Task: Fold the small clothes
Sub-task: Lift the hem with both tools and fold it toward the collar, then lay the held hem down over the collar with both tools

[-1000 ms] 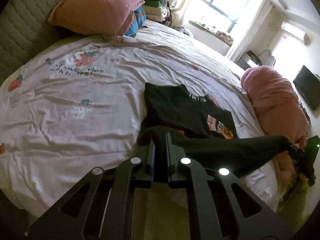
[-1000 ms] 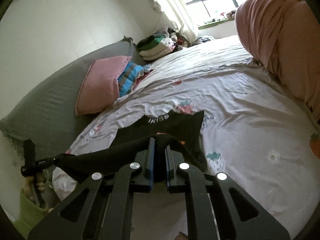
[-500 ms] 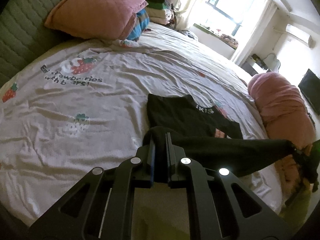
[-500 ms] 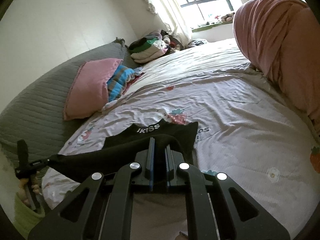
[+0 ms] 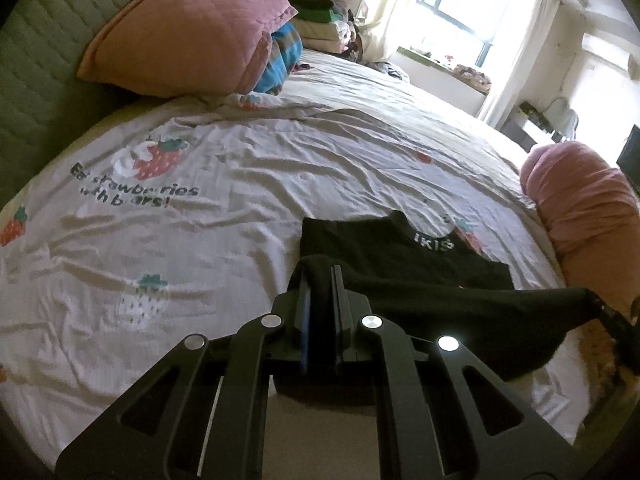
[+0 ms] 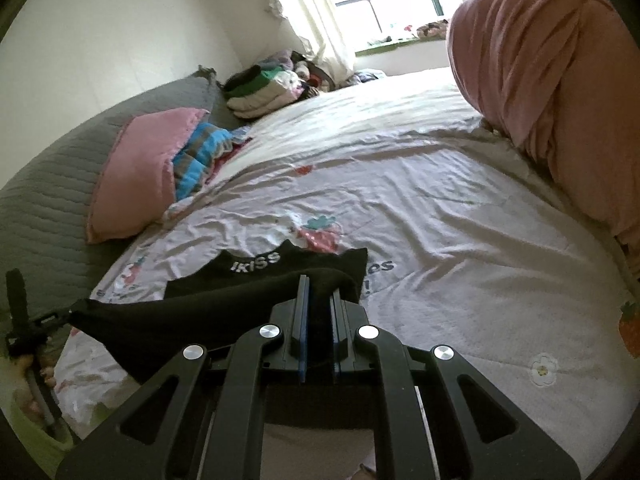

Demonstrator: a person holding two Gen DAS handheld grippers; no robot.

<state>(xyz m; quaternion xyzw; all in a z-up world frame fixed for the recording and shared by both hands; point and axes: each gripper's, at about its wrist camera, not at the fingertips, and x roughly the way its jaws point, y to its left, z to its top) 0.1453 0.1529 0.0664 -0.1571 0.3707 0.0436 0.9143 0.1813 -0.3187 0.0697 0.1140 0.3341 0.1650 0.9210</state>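
A small black T-shirt (image 5: 404, 252) with white lettering lies on the strawberry-print bedsheet (image 5: 200, 184). Its near hem is lifted and stretched taut between both grippers. My left gripper (image 5: 320, 276) is shut on one corner of the hem. My right gripper (image 6: 318, 286) is shut on the other corner; it also shows at the right edge of the left wrist view (image 5: 612, 316). The shirt (image 6: 256, 272) folds over itself, and its collar end rests flat on the sheet. The left gripper shows at the left edge of the right wrist view (image 6: 20, 320).
A pink pillow (image 5: 192, 36) and a striped blue cloth (image 5: 284, 56) lie against the green headboard (image 5: 40, 48). A rolled pink quilt (image 6: 552, 80) lies along the bed's other side. A pile of folded clothes (image 6: 264, 88) sits near the window.
Both grippers have carried the lifted hem forward over the shirt toward its collar. The orange print on the shirt front is now covered by the folded part.
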